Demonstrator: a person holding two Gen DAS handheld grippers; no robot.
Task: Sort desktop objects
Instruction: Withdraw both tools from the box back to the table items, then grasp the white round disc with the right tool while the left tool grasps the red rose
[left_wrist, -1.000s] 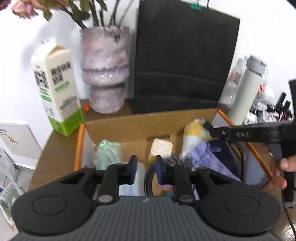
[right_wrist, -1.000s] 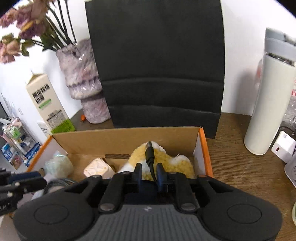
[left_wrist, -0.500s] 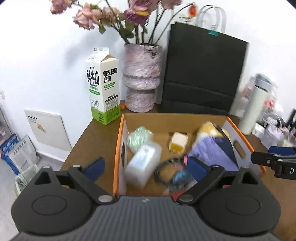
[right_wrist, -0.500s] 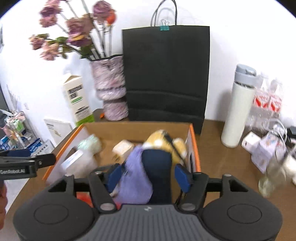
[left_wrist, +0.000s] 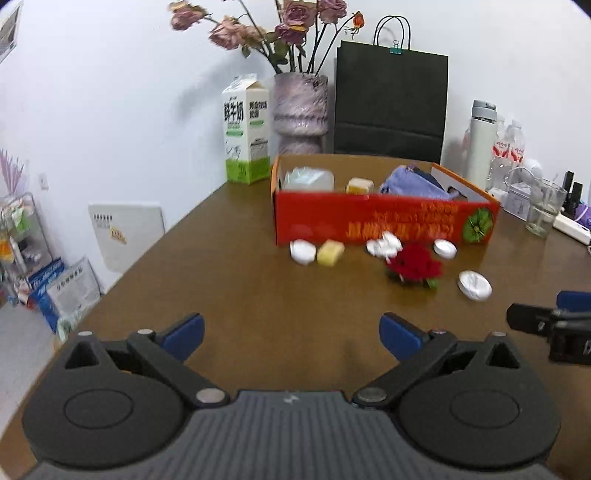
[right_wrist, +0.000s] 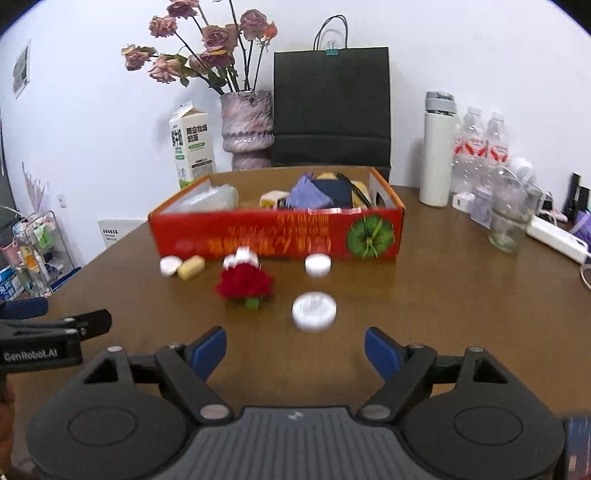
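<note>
From low over the table (left_wrist: 258, 332), well back, the red box (left_wrist: 369, 225) is faced by both views, slightly blurred.

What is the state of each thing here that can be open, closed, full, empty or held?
Left tongs: jaws opening, nothing between them.
Right tongs: jaws opening, nothing between them.
Red box: open on top, holding several items.
Drinking glass: upright, looks empty.
White flask: upright, lid on.
Milk carton: upright, top closed.
</note>
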